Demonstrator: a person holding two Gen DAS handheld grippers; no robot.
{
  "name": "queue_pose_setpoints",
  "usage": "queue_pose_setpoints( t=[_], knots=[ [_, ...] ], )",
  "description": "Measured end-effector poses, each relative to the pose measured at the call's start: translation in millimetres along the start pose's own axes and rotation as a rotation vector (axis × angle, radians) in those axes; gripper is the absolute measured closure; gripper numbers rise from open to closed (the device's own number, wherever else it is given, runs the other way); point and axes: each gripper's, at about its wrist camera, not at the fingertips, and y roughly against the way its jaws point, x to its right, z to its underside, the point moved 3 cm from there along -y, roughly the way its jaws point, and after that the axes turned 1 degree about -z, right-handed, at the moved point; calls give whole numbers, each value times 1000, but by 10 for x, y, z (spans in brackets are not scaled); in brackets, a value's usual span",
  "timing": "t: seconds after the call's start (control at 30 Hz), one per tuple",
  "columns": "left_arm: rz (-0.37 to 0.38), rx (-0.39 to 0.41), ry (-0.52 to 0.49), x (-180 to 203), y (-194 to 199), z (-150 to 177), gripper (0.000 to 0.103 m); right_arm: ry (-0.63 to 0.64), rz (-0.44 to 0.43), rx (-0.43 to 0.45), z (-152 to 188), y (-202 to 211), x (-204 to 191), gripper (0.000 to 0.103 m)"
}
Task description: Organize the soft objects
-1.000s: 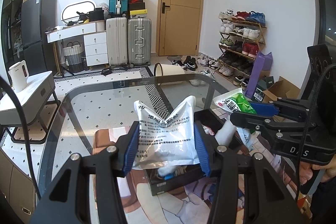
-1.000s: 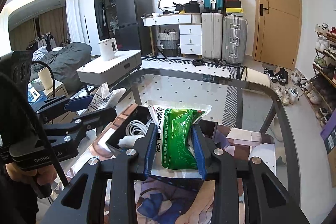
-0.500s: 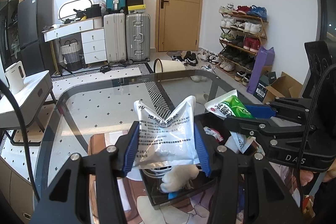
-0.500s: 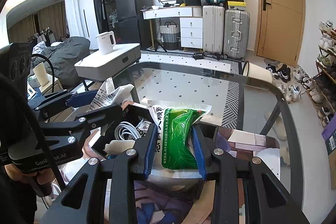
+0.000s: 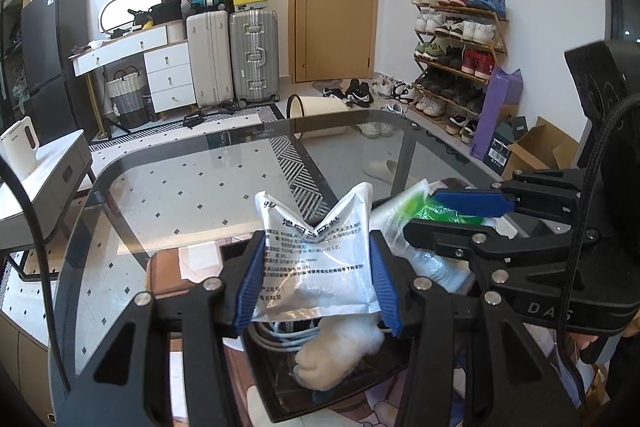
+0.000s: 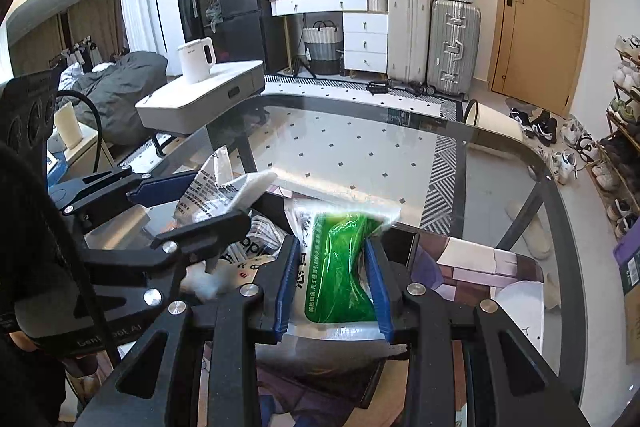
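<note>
My left gripper [image 5: 316,279] is shut on a silver printed pouch [image 5: 316,255] and holds it above an open black box [image 5: 280,379] on the glass table. In the box lie a white cable [image 5: 280,335] and a white soft lump [image 5: 336,351]. My right gripper [image 6: 334,275] is shut on a green and white pouch [image 6: 340,267] over the same black box [image 6: 408,243]. The right gripper shows at the right of the left wrist view [image 5: 460,219]. The left gripper shows at the left of the right wrist view [image 6: 192,203] with the silver pouch [image 6: 212,195].
The box rests on a printed mat [image 6: 480,267] on the glass table [image 5: 180,195]. A white side table with a kettle [image 6: 196,61] stands to the left. Suitcases [image 5: 232,55], a shoe rack [image 5: 456,43] and a door lie beyond.
Both grippers have moved closer together over the black box, each still holding its pouch. The box now lies more directly beneath the pouches.
</note>
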Motion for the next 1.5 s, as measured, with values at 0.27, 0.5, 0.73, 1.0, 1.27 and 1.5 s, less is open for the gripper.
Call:
queue_pose_setpoints(
  t=[0.27, 0.5, 0.73, 1.0, 1.27, 1.5],
  knots=[
    [5, -22, -3, 16, -115, 39, 54, 9, 3, -25, 44, -162, 68, 70],
    [10, -31, -3, 30, -139, 55, 52, 28, 25, -30, 44, -228, 65, 70],
    [32, -34, 22, -6, -61, 71, 43, 30, 27, 39, 70, 33, 53, 63],
    [57, 38, 84, -83, 285, 88, 5, -20, 68, 134, 144, 424, 123, 17],
    [29, 111, 92, -149, 631, 165, 0, -9, 52, 194, 283, 695, 32, 5],
    [-7, 163, 93, -131, 832, 277, 0, -1, 41, 246, 418, 792, -81, 1]
  ],
)
